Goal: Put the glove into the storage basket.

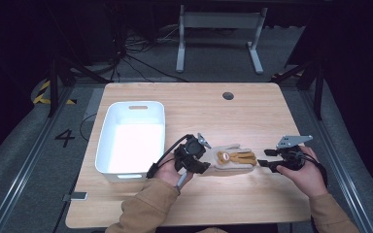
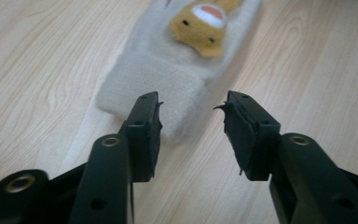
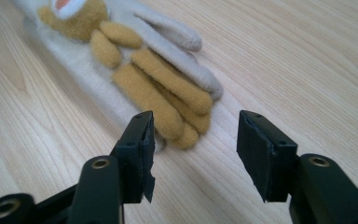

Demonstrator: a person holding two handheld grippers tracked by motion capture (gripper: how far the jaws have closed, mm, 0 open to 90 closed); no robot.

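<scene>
A cream knitted glove with a tan animal figure on its back lies flat on the wooden table. Its cuff points left and its fingers point right. My left gripper hovers at the cuff end. In the left gripper view this gripper stands open, with the glove's cuff just ahead of and below the jaw tips, untouched. My right gripper sits at the finger end. In the right gripper view it is open too, and the tan glove fingers end just before its pads.
A white plastic bin stands on the left half of the table, close to my left hand. A round cable hole lies near the far edge. Bare wood stretches behind the glove and along the front edge.
</scene>
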